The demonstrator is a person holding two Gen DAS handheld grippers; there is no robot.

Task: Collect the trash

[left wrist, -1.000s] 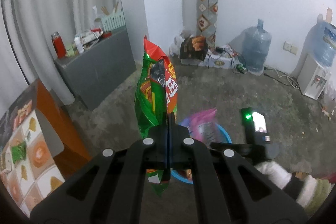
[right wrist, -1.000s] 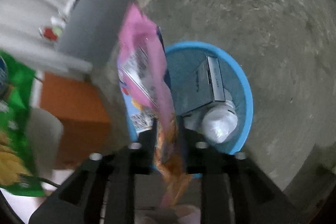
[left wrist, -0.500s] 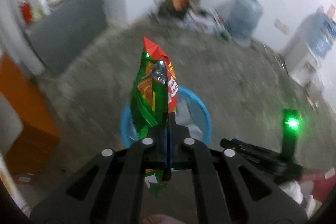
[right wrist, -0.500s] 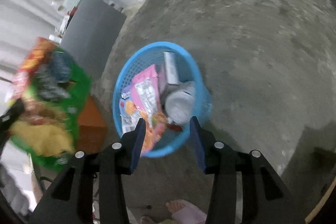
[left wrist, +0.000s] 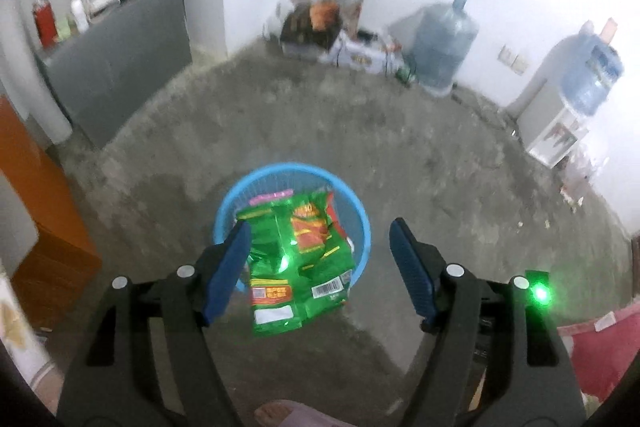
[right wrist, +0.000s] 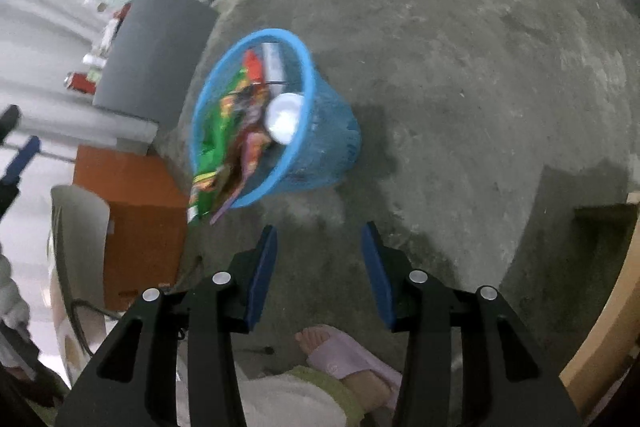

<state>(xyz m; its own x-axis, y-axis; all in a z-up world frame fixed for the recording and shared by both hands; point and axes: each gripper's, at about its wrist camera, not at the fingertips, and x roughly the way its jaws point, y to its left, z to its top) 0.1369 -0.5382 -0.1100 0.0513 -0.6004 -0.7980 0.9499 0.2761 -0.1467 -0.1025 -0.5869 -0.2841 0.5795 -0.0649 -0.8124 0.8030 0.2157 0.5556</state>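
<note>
With the left claw (left wrist: 320, 263) opening and its pads clear, the green snack bag (left wrist: 298, 259) is being dropped at frame centre over the blue basket (left wrist: 360, 223), half across the near rim; the right claw (right wrist: 318, 267) is seen parted and empty, so further trash must be sought.

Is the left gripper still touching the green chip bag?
Apart. In the left wrist view the left gripper's jaws are opening, and the green chip bag lies below them across the blue basket.

1. The basket (left wrist: 362, 223) stands on the floor (left wrist: 420, 155), the snack bag (left wrist: 298, 263) lying over its near rim
2. Behind it — a water bottle (left wrist: 444, 47) against the wall
3. Far left — a bench (left wrist: 120, 67) carrying bottles
</note>
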